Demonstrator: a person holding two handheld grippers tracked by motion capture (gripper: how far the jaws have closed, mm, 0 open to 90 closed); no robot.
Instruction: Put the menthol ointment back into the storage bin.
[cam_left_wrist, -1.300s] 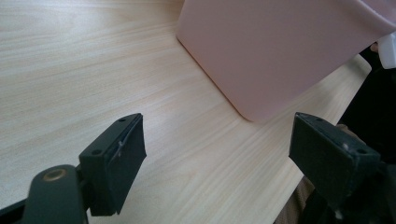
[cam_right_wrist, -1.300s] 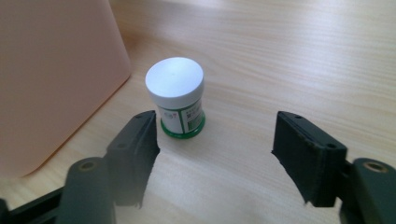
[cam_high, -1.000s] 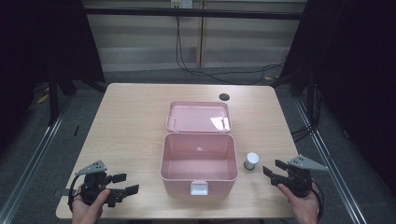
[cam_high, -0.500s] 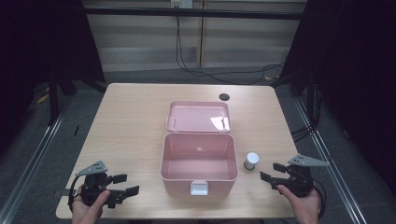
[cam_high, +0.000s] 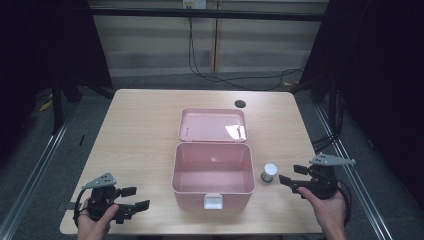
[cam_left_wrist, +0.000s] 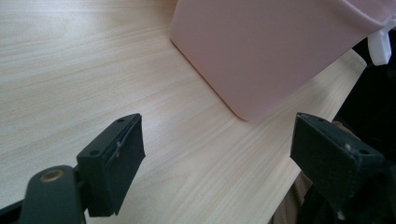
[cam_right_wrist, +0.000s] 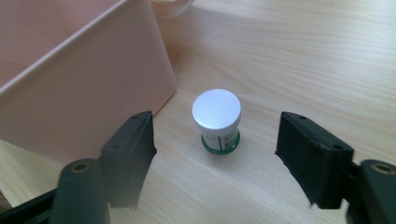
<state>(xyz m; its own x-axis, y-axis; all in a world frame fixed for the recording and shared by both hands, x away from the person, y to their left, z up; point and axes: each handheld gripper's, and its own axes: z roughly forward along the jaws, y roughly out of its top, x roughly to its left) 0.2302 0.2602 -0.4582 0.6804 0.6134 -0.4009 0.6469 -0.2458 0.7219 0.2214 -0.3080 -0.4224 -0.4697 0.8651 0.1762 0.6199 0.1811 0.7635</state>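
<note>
A pink box (cam_high: 212, 172) stands open in the middle of the table, its lid (cam_high: 212, 125) laid back behind it and a white latch (cam_high: 213, 201) on its front. A small jar with a white cap (cam_high: 270, 172) stands upright just right of the box. My right gripper (cam_high: 291, 177) is open close to the jar's right; in the right gripper view the jar (cam_right_wrist: 216, 119) sits ahead between the spread jaws, untouched, with the box wall (cam_right_wrist: 79, 79) at left. My left gripper (cam_high: 135, 198) is open at the table's front left, and the box wall (cam_left_wrist: 280, 51) lies ahead of it.
The wooden table (cam_high: 135, 135) has a round dark hole (cam_high: 240, 104) near its back edge. Dark floor, rails and cables surround the table. The table's front edge (cam_left_wrist: 299, 158) runs close by the left gripper's right jaw.
My right gripper has crept left toward the jar. My left gripper has stayed at the front left, shifting only slightly.
</note>
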